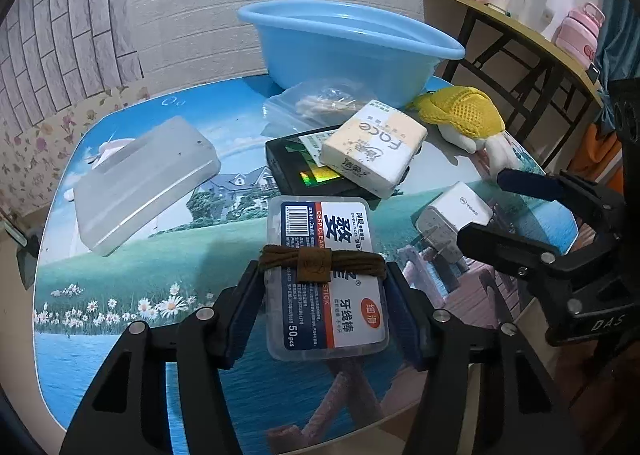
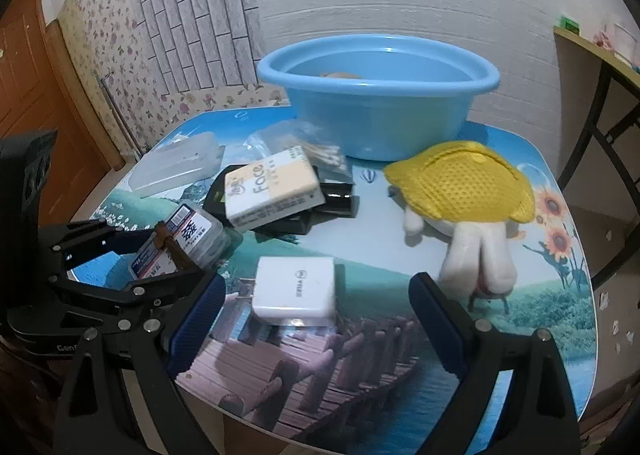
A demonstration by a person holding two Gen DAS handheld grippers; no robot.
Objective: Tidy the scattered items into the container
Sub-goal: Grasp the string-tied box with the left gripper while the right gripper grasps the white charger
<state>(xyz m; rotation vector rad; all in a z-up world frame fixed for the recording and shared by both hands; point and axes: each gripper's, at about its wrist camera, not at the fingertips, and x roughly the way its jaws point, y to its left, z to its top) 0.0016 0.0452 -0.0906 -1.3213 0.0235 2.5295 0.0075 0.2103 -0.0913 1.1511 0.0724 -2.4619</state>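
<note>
Here the left gripper (image 1: 325,297) clamps the floss box (image 1: 326,279) on the printed table (image 1: 132,267); the right gripper (image 2: 320,331) gapes.

floss box (image 1: 328,279) clamped in the left gripper (image 1: 326,287): "DEEP CLEAN", "DENTAL FLOSS", "50 pcs", plus a barcode and Chinese text. tissue pack (image 1: 374,145) just past it says "Face". right gripper (image 1: 532,211) body off to the side reads "DAS".
</note>
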